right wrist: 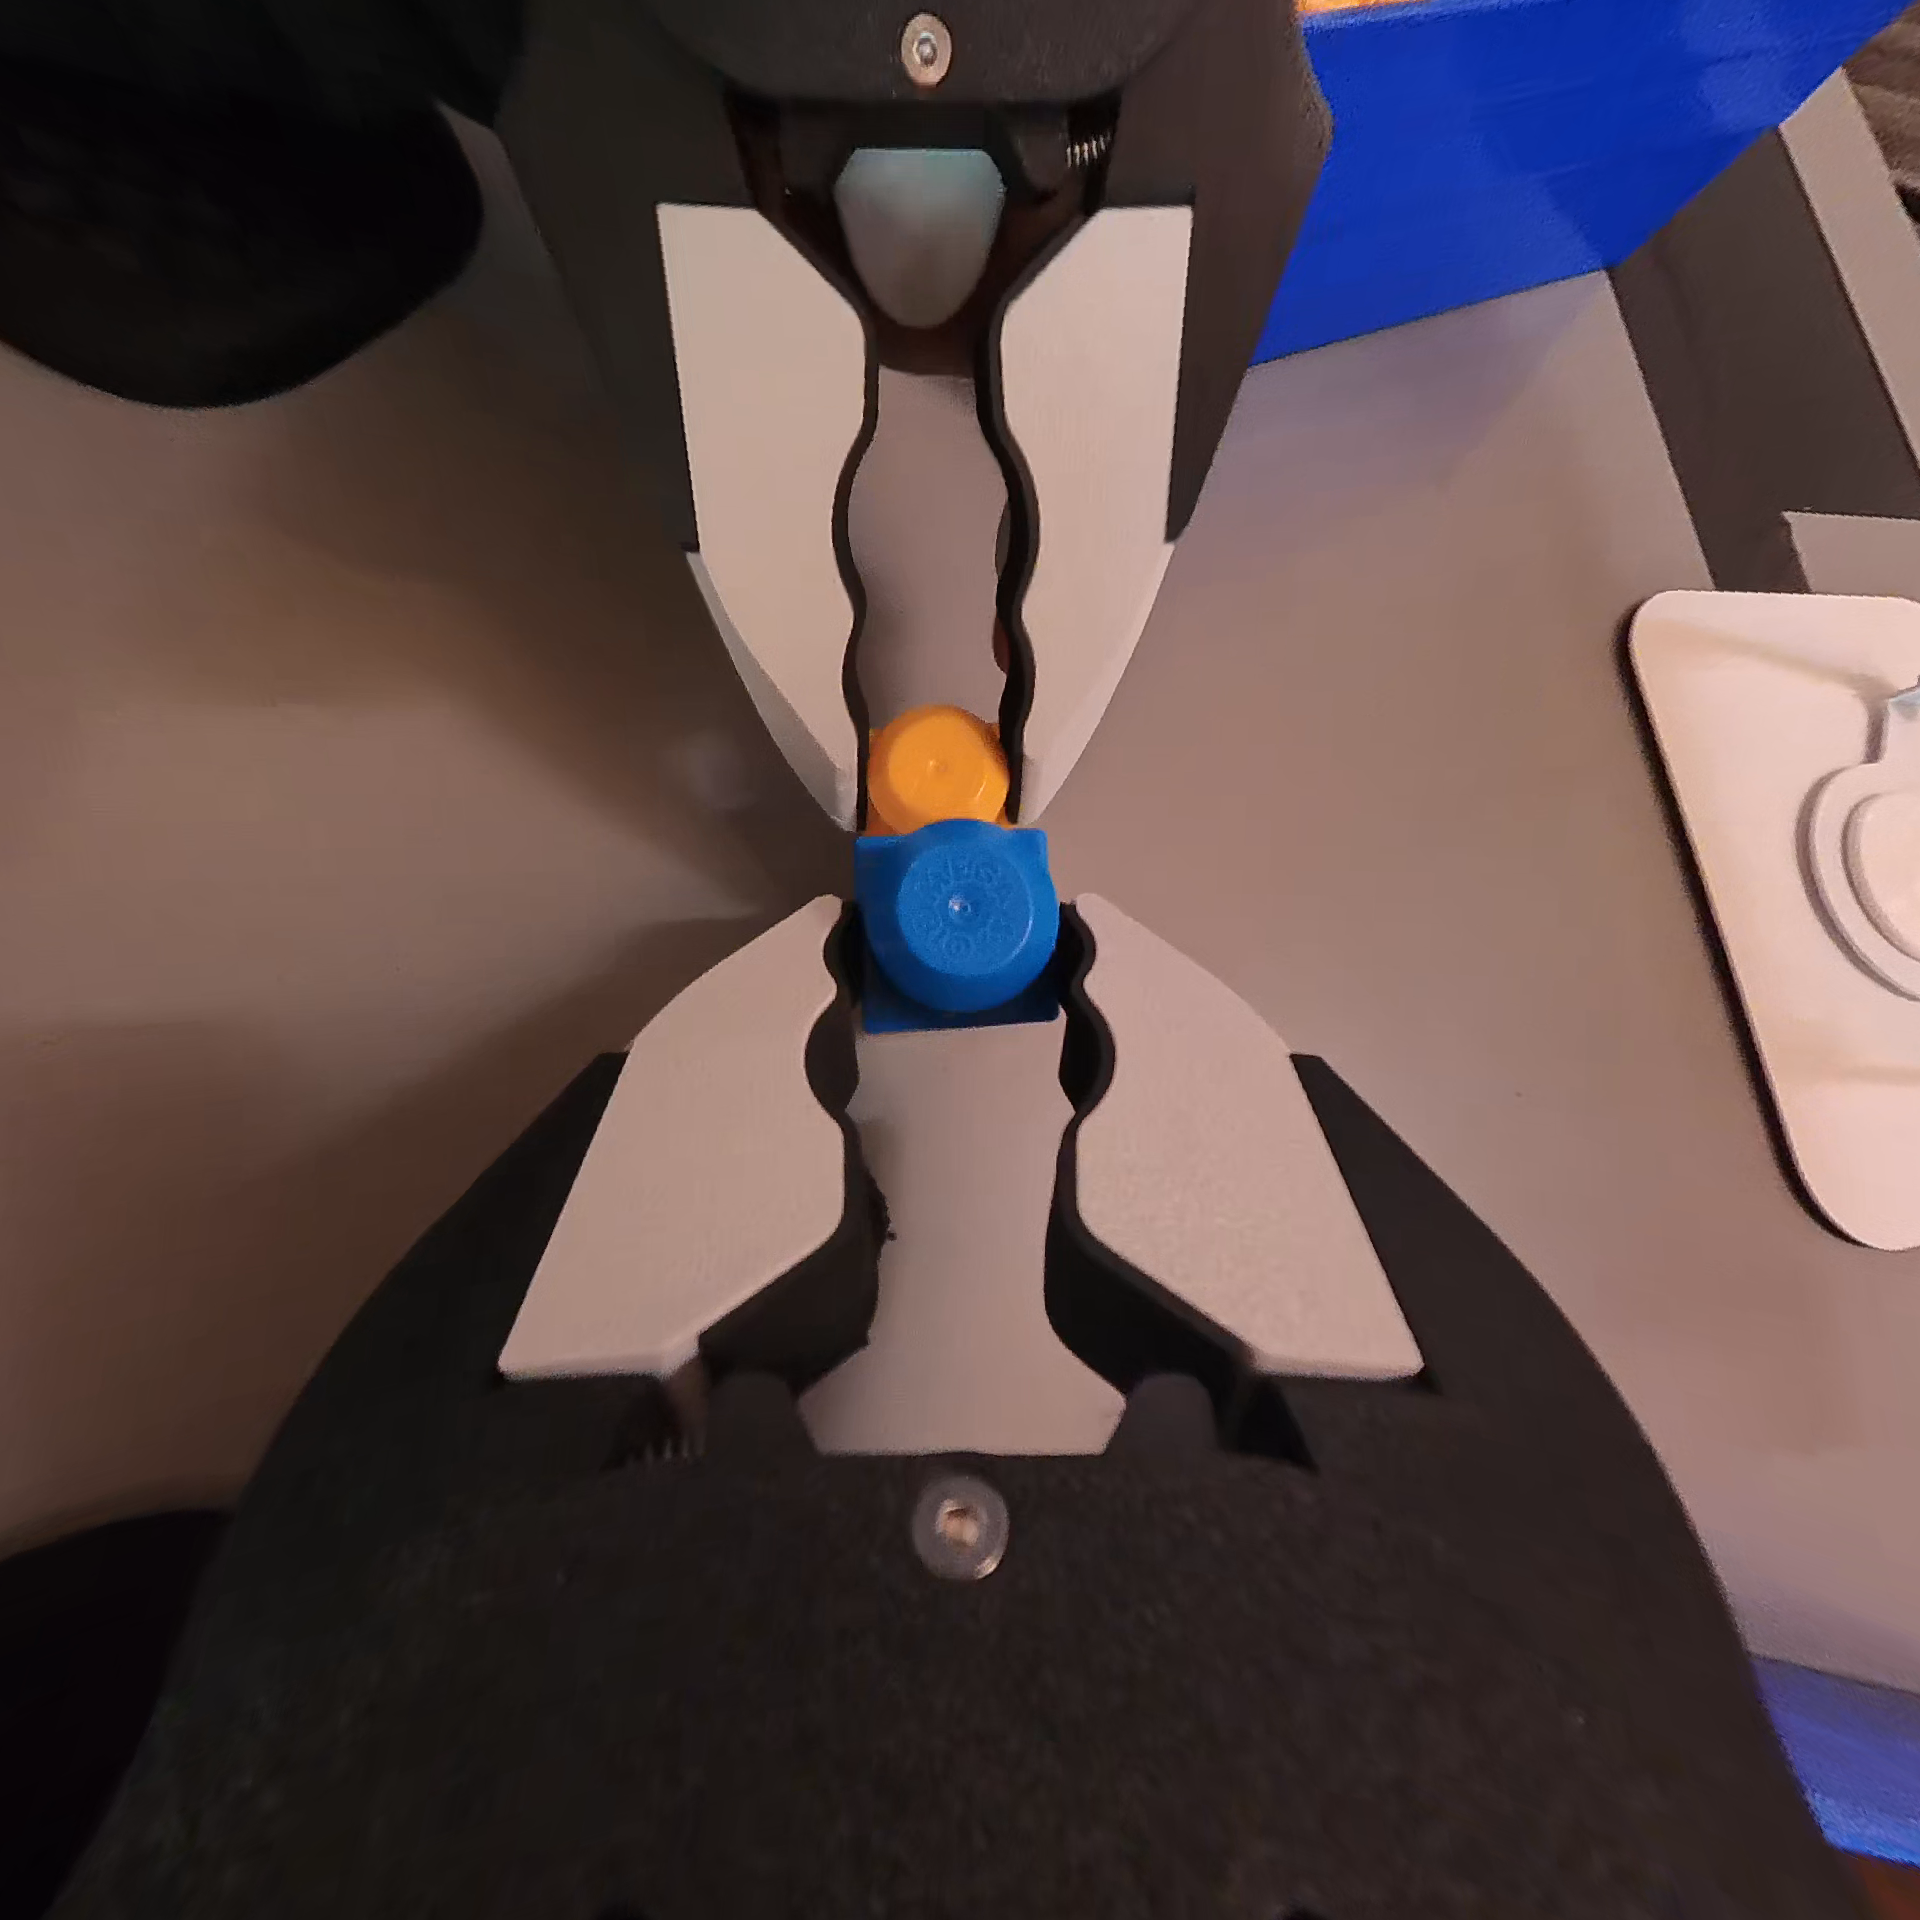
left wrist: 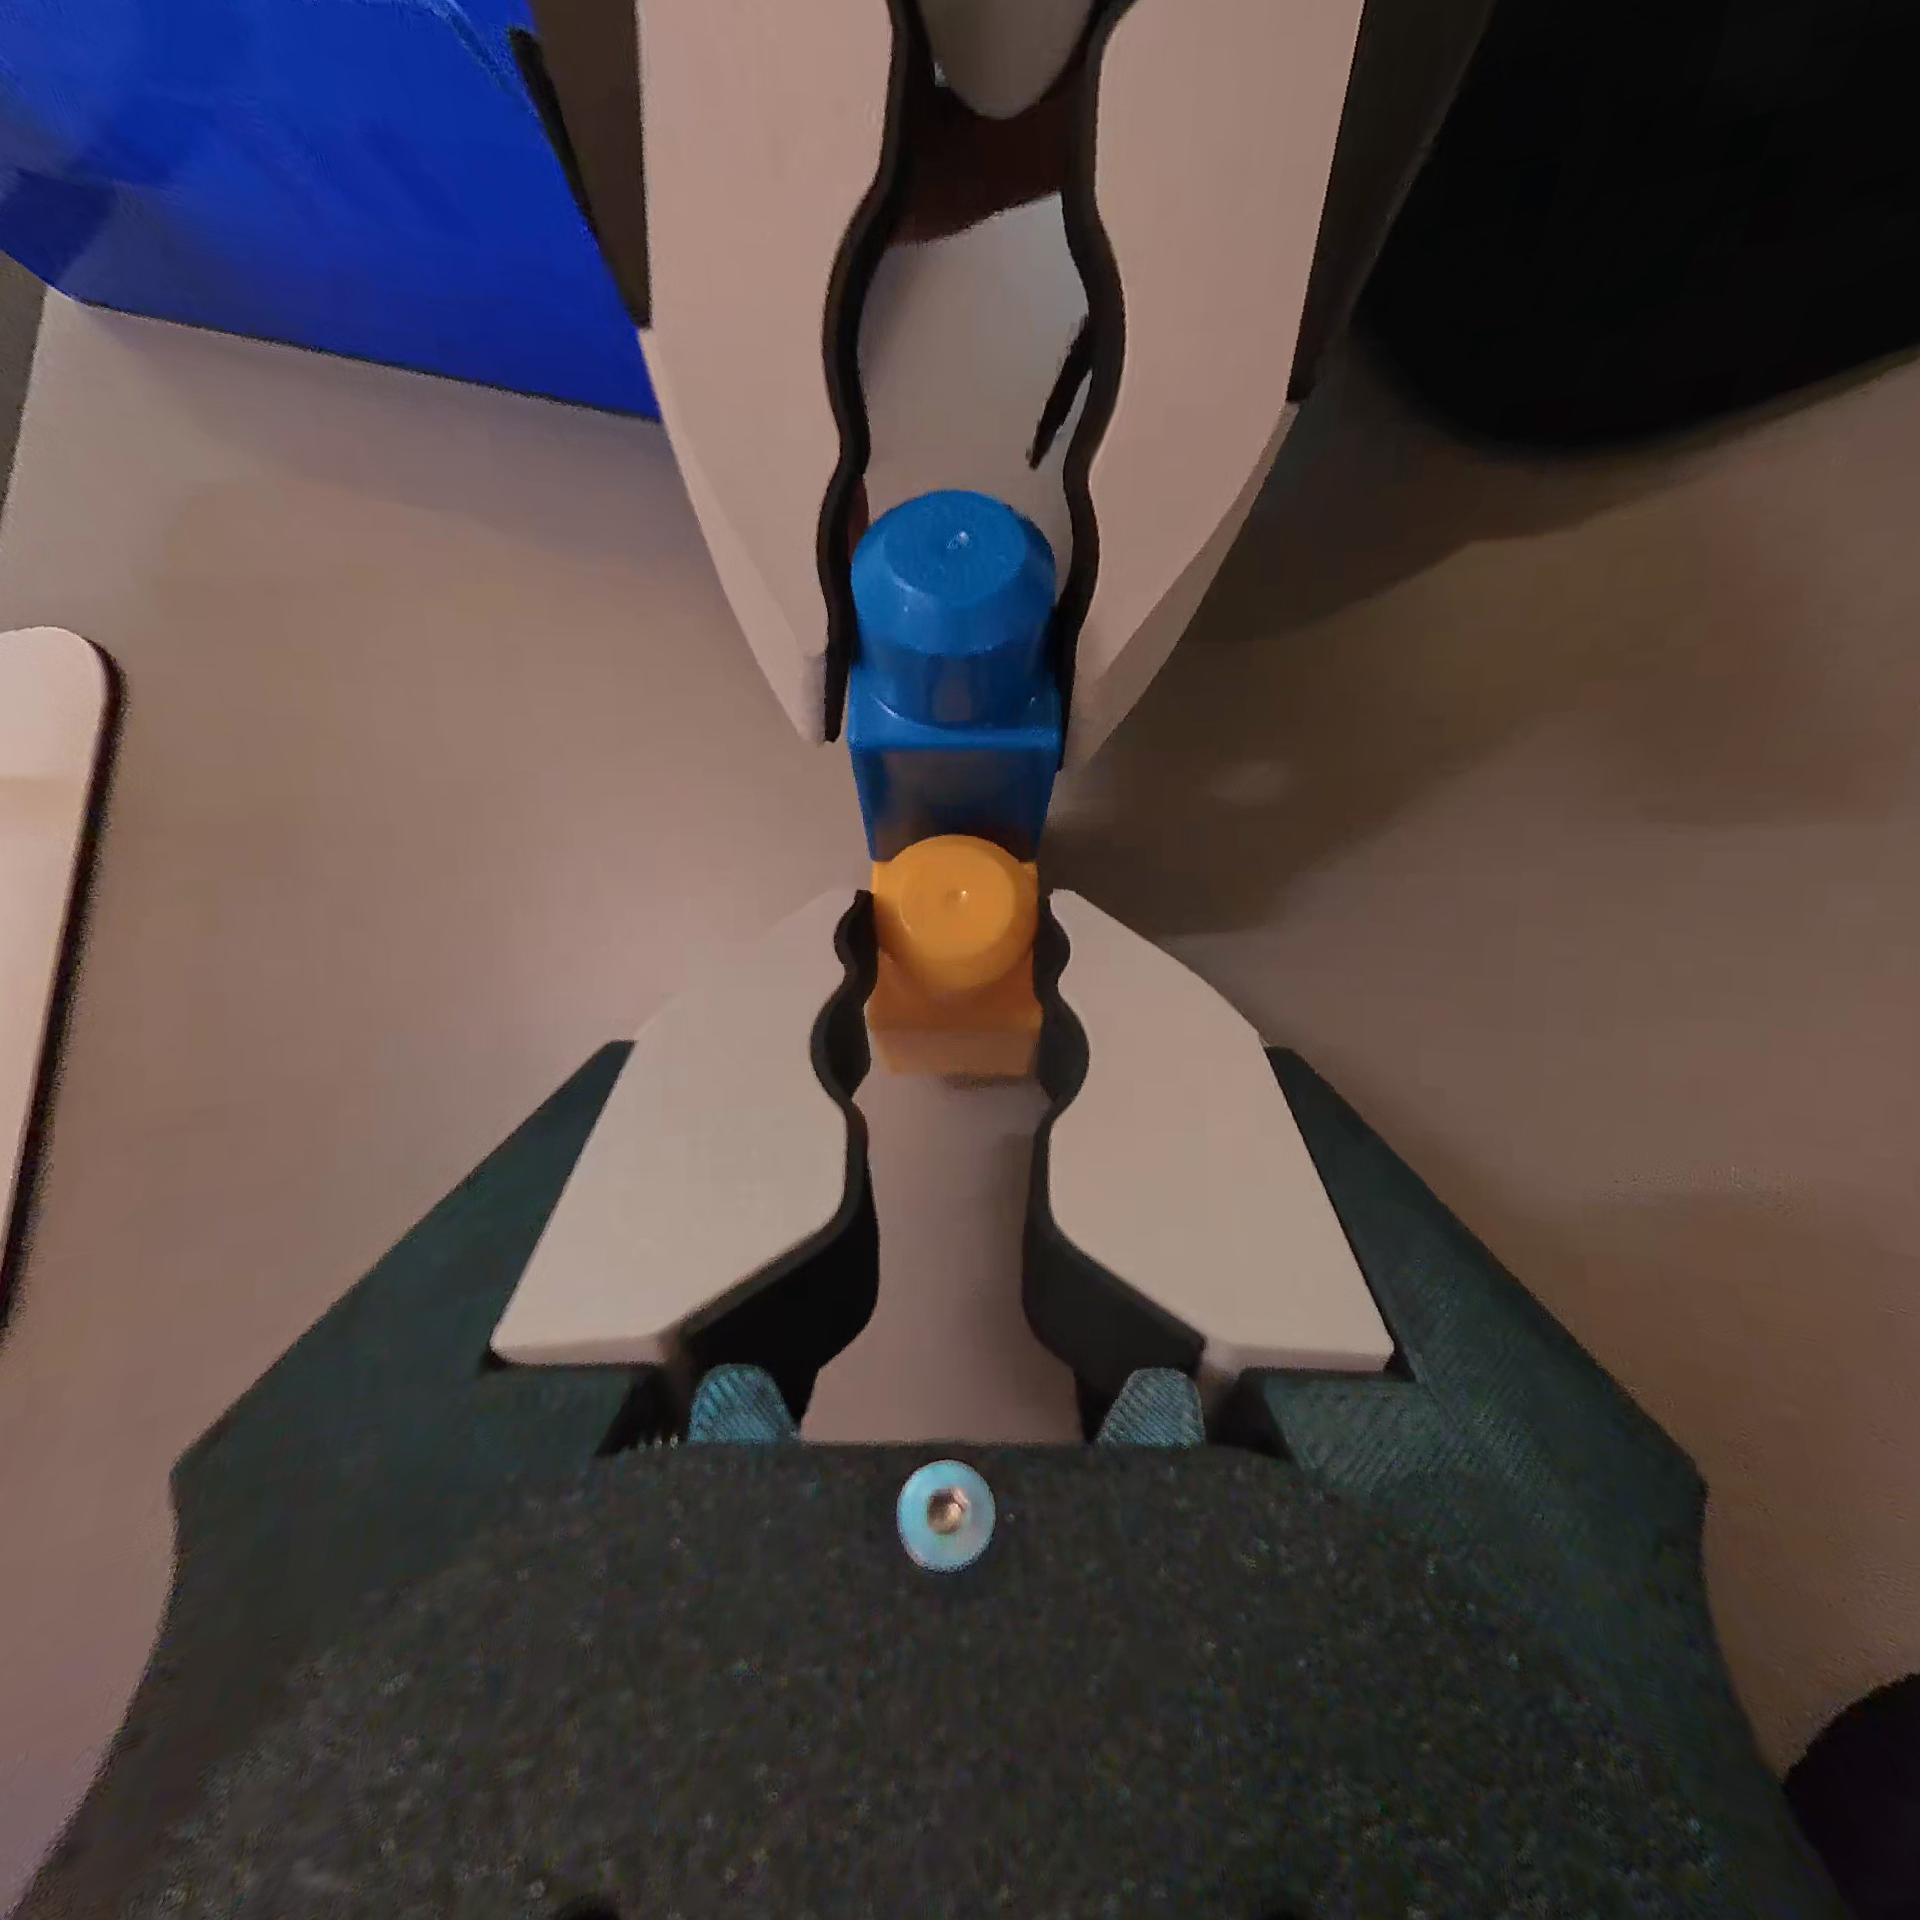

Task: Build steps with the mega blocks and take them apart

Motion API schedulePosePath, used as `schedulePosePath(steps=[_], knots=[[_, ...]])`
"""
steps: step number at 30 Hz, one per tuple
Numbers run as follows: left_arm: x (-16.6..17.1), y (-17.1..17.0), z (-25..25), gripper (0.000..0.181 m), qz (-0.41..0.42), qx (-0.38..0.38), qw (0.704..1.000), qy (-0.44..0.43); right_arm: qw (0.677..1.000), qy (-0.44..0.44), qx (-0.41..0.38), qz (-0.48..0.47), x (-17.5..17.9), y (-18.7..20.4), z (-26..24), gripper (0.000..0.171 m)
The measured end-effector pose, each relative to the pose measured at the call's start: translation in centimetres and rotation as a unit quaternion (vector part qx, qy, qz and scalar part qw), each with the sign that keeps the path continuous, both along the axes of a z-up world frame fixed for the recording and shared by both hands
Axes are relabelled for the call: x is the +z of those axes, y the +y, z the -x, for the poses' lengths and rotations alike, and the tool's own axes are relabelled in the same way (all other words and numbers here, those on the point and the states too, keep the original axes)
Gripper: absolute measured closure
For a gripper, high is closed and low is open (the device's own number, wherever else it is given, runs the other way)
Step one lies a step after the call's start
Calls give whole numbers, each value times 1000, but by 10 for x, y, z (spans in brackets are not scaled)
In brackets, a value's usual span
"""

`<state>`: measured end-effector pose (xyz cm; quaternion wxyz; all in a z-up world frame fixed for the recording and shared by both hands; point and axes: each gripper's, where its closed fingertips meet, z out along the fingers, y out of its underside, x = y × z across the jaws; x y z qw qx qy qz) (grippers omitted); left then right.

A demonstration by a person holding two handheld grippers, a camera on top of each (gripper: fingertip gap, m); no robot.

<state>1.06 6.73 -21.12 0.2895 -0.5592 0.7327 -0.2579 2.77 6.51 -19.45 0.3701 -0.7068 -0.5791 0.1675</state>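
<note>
Between my two facing tongs, above the grey tabletop (left wrist: 364, 935), I hold two single-stud blocks side by side and touching. My left tongs (left wrist: 951, 966) pinch the orange block (left wrist: 951, 935); my right tongs (right wrist: 961, 945) pinch the blue block (right wrist: 961, 940). Behind them sits a blue bin (right wrist: 1558, 156); a white card (right wrist: 1766, 883) lies aside.

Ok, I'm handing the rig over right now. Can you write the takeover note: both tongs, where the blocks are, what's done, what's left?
Left tongs: shut on the yellow block.
Right tongs: shut on the blue block.
Blocks: side by side over the grey table, tongs facing each other. Whether the blocks touch or interlock, I cannot tell.
Nearby: blue bin, white plate.
Done: both blocks gripped.
Left: can't tell whether this is joining or separating; no steps visible.
</note>
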Motion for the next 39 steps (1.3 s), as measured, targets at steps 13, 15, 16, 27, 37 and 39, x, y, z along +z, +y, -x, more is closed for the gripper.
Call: schedulePosePath(steps=[13,15,16,27,37,39], knots=[[124,68,18,143,75,161,909,-377,986,84,-119,-79,114,34,-110,135],[133,82,27,148,72,197,884,-418,982,67,-150,-91,131,45,-142,135],[137,88,32,151,64,214,873,-434,980,55,-164,-95,138,50,-158,135],[146,113,59,181,-49,316,812,-488,970,-19,-241,-10,106,109,-253,135],[137,115,58,181,-39,321,814,-482,969,-23,-239,65,19,138,-248,135],[136,115,57,181,-41,320,816,-479,969,-28,-236,69,9,141,-248,135]])
